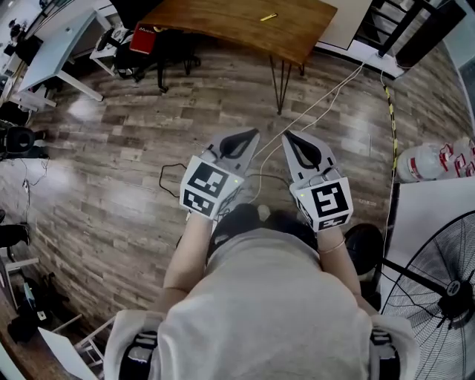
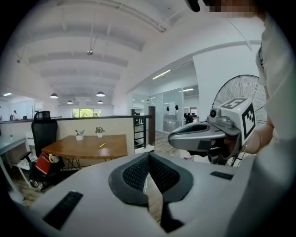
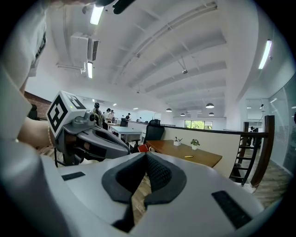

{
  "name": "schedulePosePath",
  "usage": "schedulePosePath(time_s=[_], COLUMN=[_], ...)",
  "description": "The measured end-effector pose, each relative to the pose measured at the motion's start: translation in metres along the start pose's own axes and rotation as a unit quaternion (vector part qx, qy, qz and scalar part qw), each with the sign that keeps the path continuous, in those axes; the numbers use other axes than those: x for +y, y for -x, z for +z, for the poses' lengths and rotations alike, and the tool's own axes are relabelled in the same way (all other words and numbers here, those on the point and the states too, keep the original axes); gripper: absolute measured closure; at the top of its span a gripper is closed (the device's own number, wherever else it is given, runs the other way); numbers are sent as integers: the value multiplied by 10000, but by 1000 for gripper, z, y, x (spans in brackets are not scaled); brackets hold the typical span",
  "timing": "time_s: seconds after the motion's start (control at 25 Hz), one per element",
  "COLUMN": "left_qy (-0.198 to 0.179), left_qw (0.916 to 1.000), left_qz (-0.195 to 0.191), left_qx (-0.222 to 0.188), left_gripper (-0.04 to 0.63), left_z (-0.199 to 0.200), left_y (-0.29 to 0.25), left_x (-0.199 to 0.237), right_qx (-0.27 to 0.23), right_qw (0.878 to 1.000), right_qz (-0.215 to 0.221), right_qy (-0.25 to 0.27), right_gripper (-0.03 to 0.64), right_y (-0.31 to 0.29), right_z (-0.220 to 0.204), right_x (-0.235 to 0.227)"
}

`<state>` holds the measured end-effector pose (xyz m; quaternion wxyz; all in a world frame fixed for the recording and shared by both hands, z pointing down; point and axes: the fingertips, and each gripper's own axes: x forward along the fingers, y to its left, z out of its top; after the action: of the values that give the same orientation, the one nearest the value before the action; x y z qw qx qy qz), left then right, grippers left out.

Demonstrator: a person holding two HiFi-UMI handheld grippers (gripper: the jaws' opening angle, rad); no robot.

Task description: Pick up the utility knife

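Observation:
A small yellow object (image 1: 269, 16), which looks like the utility knife, lies on the brown wooden table (image 1: 223, 22) far ahead of me. It also shows in the left gripper view as the yellow object (image 2: 102, 145) and in the right gripper view as the yellow object (image 3: 188, 156). My left gripper (image 1: 252, 134) and right gripper (image 1: 288, 136) are held side by side in front of the person's body, over the wood floor. Both are well short of the table. Each gripper's jaws meet at the tips with nothing between them: left gripper (image 2: 148, 155), right gripper (image 3: 146, 154).
The table stands on thin hairpin legs (image 1: 282, 82). White cables (image 1: 326, 96) run across the floor. A standing fan (image 1: 438, 297) is at the right. A black office chair (image 2: 44, 129) and a red bag (image 1: 142, 38) sit by the table's left end. A staircase (image 3: 252, 152) rises beyond.

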<state>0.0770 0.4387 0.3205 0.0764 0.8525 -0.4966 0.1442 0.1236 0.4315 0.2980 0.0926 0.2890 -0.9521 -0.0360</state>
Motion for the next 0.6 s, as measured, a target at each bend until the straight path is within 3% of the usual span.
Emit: schedulePosePath(time_s=[0.12,0.24,0.32,0.6], left_qy=[167,310,371,351], left_qw=[9997,9987,9983,9988], left_qz=[188,405,457,347], left_qx=[-36,-53,-13,29], left_gripper=[511,501,441,410], left_z=[-2,-6,-8,-3], left_y=[0,-1,-2,-24], left_x=[5,13,16,48], right_qx=[32,61,65,-20], right_qw=[10000,10000,9999,9996], right_qz=[32,22,27,285], right_qy=[-24,-56,-83,-19], right_gripper=[604,604,604,604], right_y=[-1,-4,-7,-44], right_z=[-5,-10,-11,-3], right_x=[-7,-15,-18,-22])
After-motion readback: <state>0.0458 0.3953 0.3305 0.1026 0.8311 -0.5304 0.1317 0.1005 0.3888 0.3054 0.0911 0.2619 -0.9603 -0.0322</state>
